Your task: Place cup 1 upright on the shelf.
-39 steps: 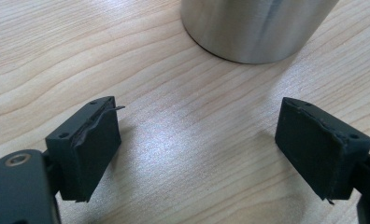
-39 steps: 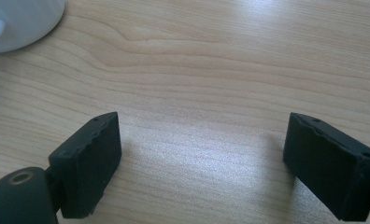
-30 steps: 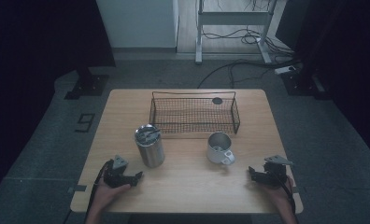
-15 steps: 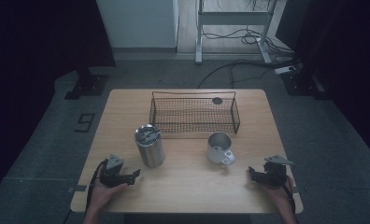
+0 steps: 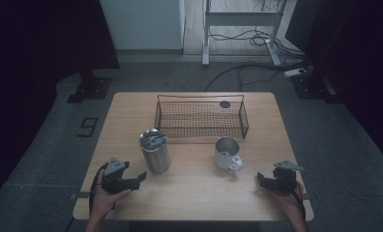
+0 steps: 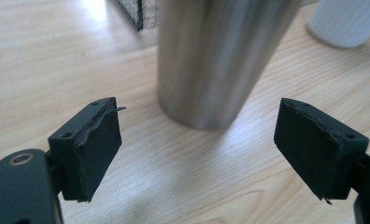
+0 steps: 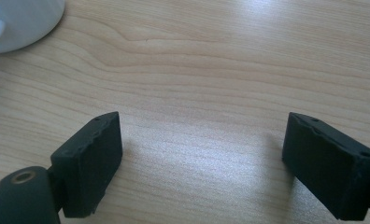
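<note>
Steel tumbler stands upright on the wooden bench, just in front of the wire basket's left end. A white mug sits to the tumbler's right, well apart from it. Left gripper points at the tumbler from close by, its jaws spread with nothing between them, the tumbler's base just beyond the pads. Right gripper rests far to the tumbler's right, past the mug, jaws spread over bare wood.
</note>
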`<state>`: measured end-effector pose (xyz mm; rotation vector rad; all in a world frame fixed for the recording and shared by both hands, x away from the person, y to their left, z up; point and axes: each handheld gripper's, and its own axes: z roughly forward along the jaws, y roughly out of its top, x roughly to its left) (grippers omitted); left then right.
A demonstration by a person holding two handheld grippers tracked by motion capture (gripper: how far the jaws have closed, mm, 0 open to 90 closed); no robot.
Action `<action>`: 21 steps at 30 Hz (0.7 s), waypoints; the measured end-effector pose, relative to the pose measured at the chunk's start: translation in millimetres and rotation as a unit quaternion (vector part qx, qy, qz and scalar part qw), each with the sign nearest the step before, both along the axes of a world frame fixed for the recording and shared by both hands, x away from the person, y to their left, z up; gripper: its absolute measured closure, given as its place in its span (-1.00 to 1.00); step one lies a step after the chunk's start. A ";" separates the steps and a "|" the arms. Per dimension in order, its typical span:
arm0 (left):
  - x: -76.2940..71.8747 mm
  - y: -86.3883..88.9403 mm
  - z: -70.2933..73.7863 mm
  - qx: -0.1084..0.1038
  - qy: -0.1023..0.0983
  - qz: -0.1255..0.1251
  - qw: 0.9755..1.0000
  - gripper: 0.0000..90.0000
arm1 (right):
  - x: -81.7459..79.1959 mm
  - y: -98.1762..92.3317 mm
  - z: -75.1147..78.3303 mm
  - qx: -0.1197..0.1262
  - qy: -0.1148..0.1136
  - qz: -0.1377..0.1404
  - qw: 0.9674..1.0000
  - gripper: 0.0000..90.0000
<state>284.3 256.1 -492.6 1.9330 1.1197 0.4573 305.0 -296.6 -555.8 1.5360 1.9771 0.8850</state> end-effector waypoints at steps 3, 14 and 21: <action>-3.1 -1.3 8.3 -0.005 -0.010 -0.002 1.000 -0.67 | 0.0 -0.1 0.0 0.000 0.000 0.000 1.000 -0.73; -3.7 -1.5 19.2 -0.012 -0.022 0.005 1.000 -0.68 | -0.6 -0.1 0.1 -0.001 -0.001 -0.001 1.000 -0.72; 3.4 -10.8 27.9 -0.016 -0.030 0.000 0.999 -0.68 | -0.6 0.0 0.1 -0.002 -0.001 -0.003 1.000 -0.72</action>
